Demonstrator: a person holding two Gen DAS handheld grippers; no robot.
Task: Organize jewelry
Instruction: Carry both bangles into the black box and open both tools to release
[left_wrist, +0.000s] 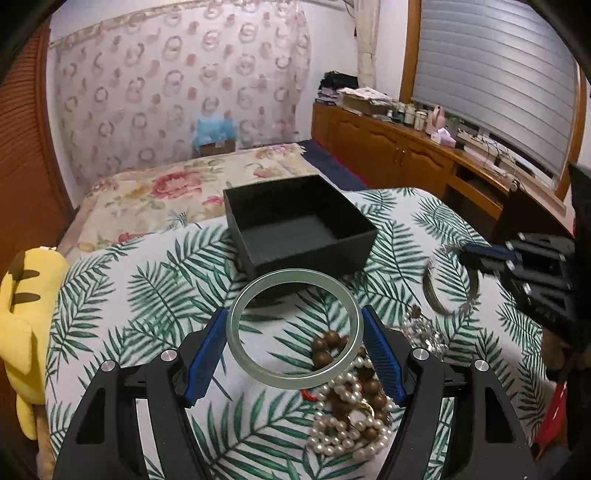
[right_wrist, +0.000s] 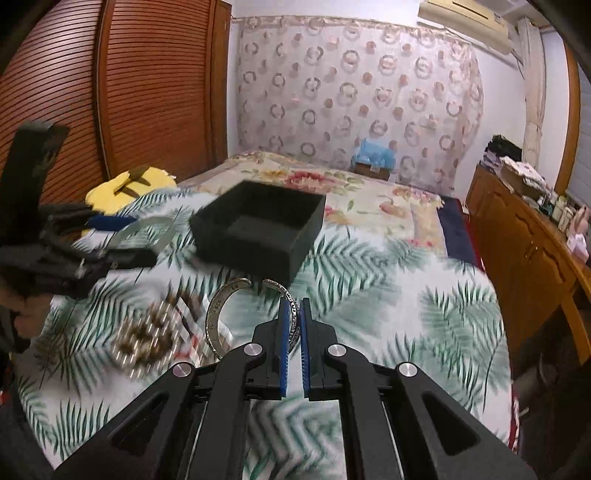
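The left tongs (left_wrist: 293, 328) clamp a pale green bangle (left_wrist: 294, 328) by its sides at lower centre, lifted just before the open black box (left_wrist: 299, 225). The right tongs (right_wrist: 294, 314) pinch a silver cuff bracelet (right_wrist: 251, 314) at mid-frame. Pearl and wooden bead strands (left_wrist: 351, 410), blurred and apparently tangled, lie on the leaf-print cloth (left_wrist: 147, 295).

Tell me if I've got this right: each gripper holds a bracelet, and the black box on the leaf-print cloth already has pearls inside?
Not quite. In the left wrist view the black box is empty; the pearls lie on the leaf-print cloth. The left gripper holds the green bangle, the right gripper the silver cuff.
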